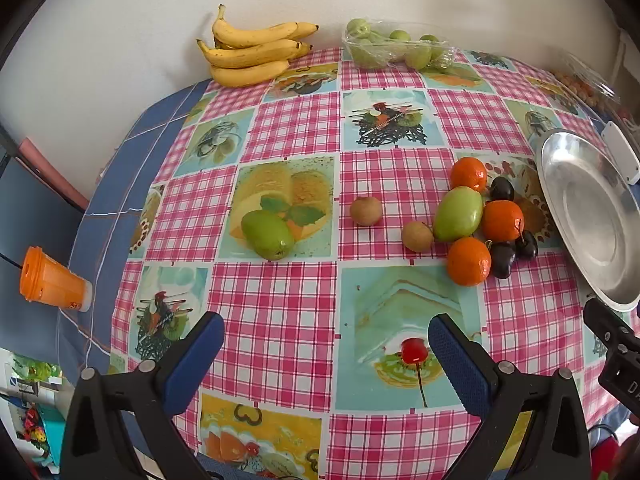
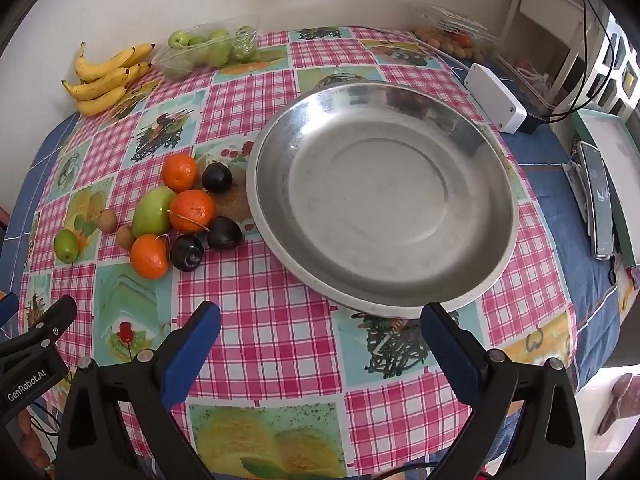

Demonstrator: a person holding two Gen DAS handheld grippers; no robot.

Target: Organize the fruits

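While both grippers gape empty, only the left gripper [image 1: 326, 344] camera catches the orange cup [image 1: 52, 280].

This is looking like a home, a dining corner in a lived-in room. A table is wearing a checked oilcloth [image 1: 280, 312] printed with desserts, over a blue cloth [image 2: 560, 184]. Bananas [image 1: 252, 54] are lying against a plain white wall [image 1: 120, 32], beside a plastic tray of green fruit [image 1: 396, 46]. A steel dish [image 2: 384, 200] is sitting near loose fruit. A white shelf unit [image 2: 560, 20] with trailing cables is standing at the side, and a phone [image 2: 598, 204] is resting on the table edge.
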